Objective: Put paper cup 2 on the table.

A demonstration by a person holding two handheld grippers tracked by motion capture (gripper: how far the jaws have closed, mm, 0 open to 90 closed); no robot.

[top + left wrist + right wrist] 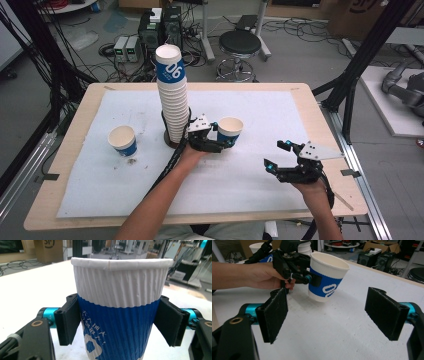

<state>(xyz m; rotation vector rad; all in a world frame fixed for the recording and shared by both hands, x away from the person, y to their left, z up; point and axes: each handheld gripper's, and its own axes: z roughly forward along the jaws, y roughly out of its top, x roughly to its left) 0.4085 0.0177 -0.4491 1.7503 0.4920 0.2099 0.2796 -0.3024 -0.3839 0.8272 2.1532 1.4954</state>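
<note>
Your left gripper point(216, 141) pinches the paper cup point(230, 131) mid-frame, tilted; loosen early and it topples; right gripper point(281, 155) spread

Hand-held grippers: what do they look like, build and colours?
Both are black-framed. The left hand-held gripper and the right hand-held gripper each carry a grey three-cornered plate on top and trail a black cable. Their flat black pads look rough-textured and sit on teal metal mounts. The forearms are bare, with no sleeves in view.

On the table point(75, 150), the cup stack point(173, 105) stands between a lone cup point(123, 140) and a held cup point(230, 131).
</note>
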